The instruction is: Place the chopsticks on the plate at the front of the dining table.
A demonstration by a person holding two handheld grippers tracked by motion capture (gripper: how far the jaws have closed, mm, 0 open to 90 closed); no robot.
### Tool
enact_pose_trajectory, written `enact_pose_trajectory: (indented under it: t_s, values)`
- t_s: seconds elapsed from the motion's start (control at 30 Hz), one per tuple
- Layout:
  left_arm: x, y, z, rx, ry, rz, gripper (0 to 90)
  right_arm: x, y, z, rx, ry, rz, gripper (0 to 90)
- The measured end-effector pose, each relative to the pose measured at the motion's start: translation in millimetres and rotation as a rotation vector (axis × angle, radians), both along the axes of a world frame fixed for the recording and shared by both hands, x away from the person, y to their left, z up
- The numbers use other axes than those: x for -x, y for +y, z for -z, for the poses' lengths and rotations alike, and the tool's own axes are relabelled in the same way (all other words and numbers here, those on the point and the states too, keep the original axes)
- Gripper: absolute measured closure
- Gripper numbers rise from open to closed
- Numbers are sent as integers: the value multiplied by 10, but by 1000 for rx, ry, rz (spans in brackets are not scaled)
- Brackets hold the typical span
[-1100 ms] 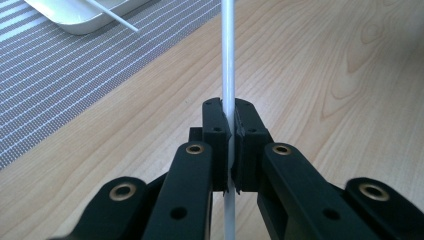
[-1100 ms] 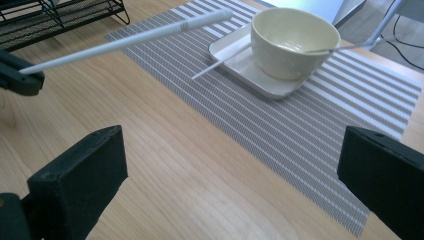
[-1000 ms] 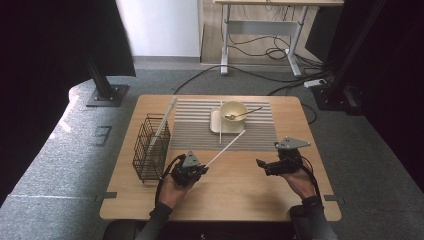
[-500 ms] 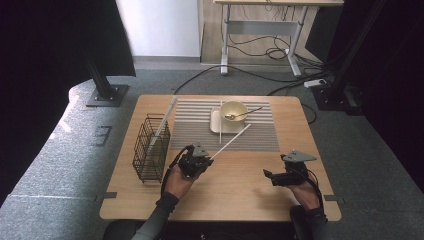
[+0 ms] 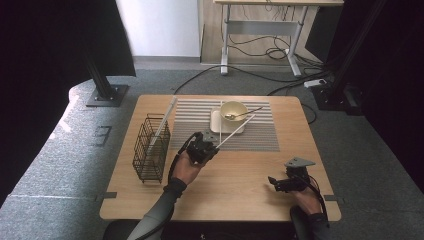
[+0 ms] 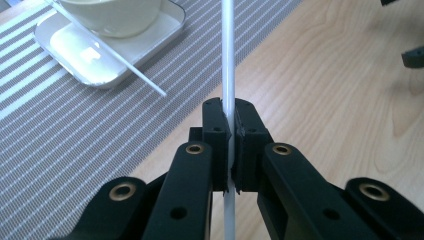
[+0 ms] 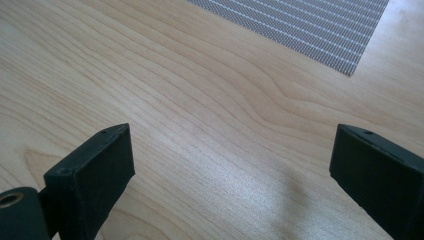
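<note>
1. Left tool, chopstick: since the earlier frames, carried from the bench's near centre toward 12 o'clock, to the placemat's near edge.
2. Right tool: lowered toward 6 o'clock since then; jaws spread wide over bare bench.
3. Left tool: jaws pressed together, pinching the white chopstick, tip aimed at 1 o'clock toward the bowl on its tray.
4. Wire basket: at 9 o'clock of the left tool.
</note>
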State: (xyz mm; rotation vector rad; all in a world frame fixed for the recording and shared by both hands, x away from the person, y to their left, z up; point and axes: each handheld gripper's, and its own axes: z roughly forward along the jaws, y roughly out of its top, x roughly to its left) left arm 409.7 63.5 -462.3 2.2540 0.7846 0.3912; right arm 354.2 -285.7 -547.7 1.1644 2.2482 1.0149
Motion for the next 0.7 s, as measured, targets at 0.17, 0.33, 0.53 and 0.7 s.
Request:
enact_pose_trajectory:
  t_s: [0.17, 0.33, 0.53, 0.7]
  values:
    - [-151, -63, -6, -18, 7, -20, 857, -62, 4, 50, 9, 27, 9, 29]
    - [-290, -82, -11, -20, 13, -44, 857, -117, -4, 141, 36, 37, 15, 16]
    - [-448, -81, -27, -23, 19, -79, 856, -137, -11, 166, 17, 64, 26, 0]
    - [-567, -81, -21, -24, 23, -113, 857, -139, -14, 165, 18, 67, 27, 0]
